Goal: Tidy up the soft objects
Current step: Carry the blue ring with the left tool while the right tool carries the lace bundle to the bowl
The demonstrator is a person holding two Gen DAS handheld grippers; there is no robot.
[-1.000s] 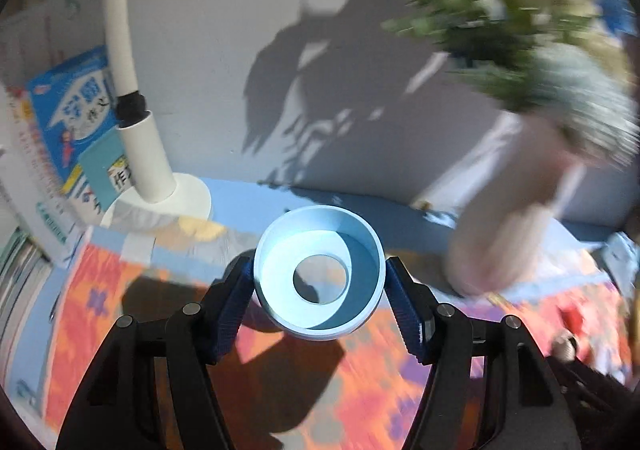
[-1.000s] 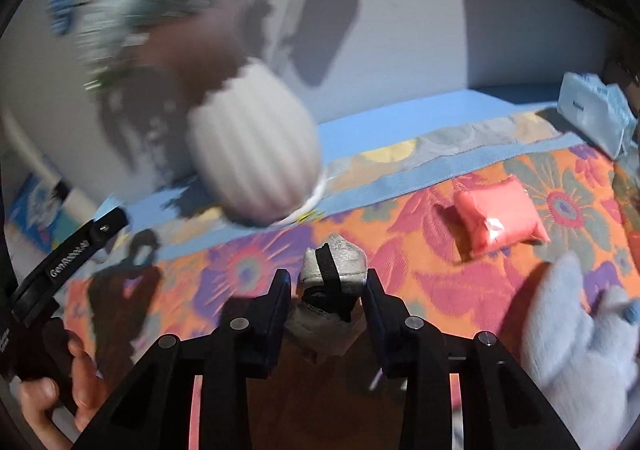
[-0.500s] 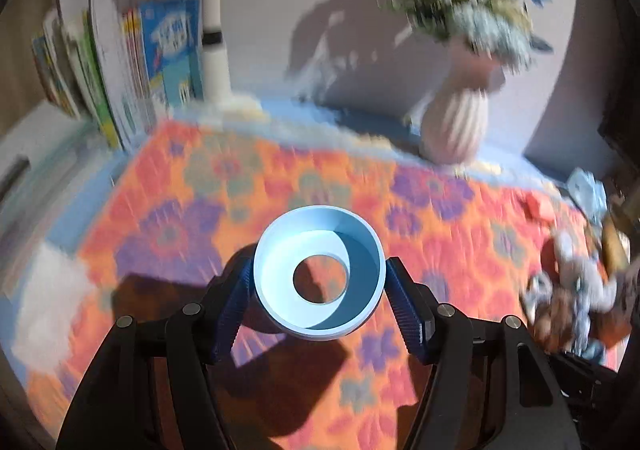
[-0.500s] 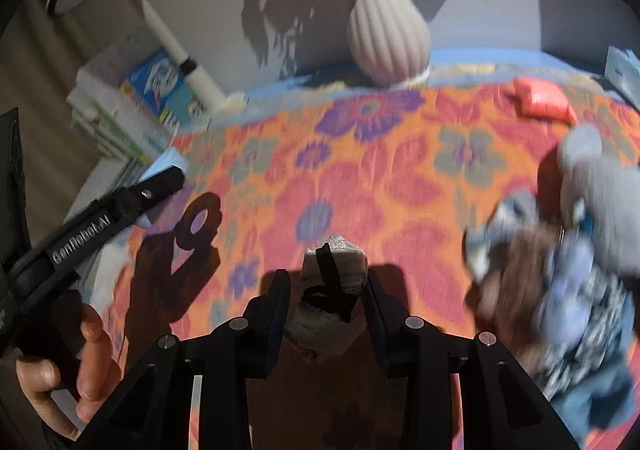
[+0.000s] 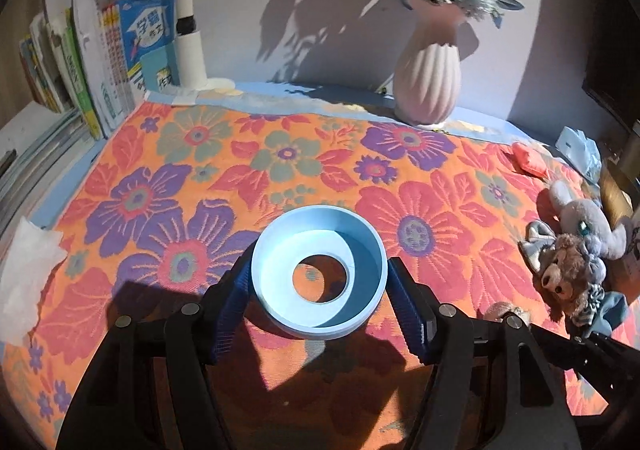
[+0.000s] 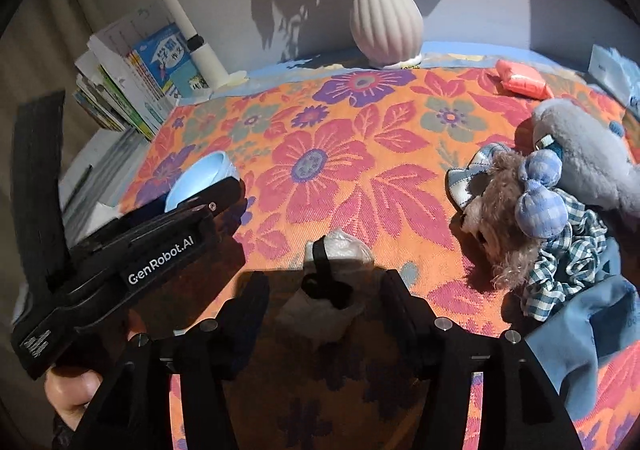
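Your left claw [image 5: 320,304] grips a pale blue bowl [image 5: 319,270] by its outer wall, mouth tilted toward you, low over the flowered cloth [image 5: 280,161] on the tabletop. Holding it that way keeps the opening free, likely to receive something. The bowl holds nothing, and a round hole shows through its bottom.

Your right claw [image 6: 324,286] has just been opening. Its jaws now stand apart on either side of a small whitish bundle with a black strap [image 6: 332,282], and neither one presses on it. You seem to be letting it go; whether it already rests on the cloth I cannot tell.

The soft toys are not yet sorted. The brown bear [image 6: 504,217] and the grey plush toy [image 6: 588,161] lie heaped at the right, with a red pouch [image 6: 520,83] farther back near the ribbed vase [image 6: 386,21].
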